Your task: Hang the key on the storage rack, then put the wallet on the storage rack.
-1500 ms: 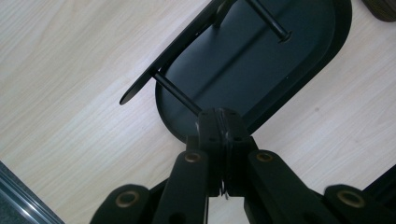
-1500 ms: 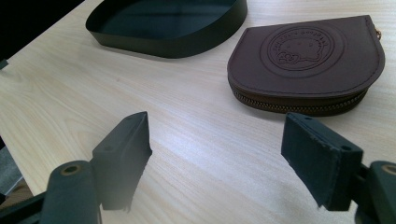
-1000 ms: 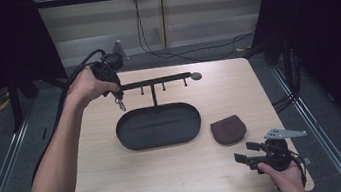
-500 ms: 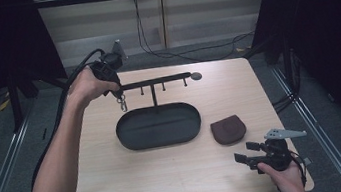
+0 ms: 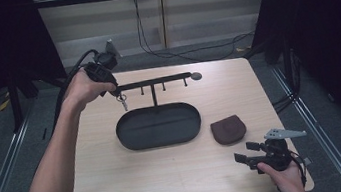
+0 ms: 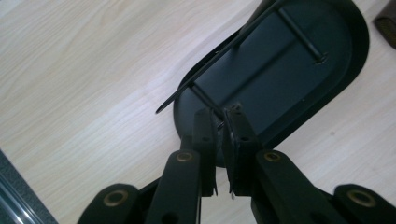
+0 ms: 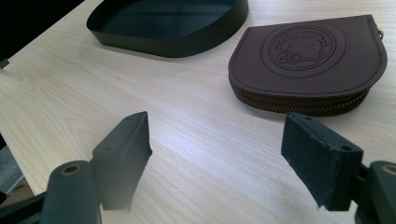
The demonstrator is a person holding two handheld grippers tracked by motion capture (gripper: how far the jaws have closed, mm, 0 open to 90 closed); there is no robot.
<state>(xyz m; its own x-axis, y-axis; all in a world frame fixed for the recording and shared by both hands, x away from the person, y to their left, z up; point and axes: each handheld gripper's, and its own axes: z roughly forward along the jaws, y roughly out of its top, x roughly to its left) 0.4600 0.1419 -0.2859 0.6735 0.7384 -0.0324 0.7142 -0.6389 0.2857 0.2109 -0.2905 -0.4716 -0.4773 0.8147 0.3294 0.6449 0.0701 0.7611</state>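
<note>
Slipping is the risk: the left tool [image 6: 219, 117], narrow and just opening around the key ring [image 5: 122, 101] at the rack's [image 5: 156, 83] left peg, may let it drop to the tabletop [image 5: 99, 176] if the ring is not seated, while the right tool [image 5: 246, 151] waits wide and empty.
</note>
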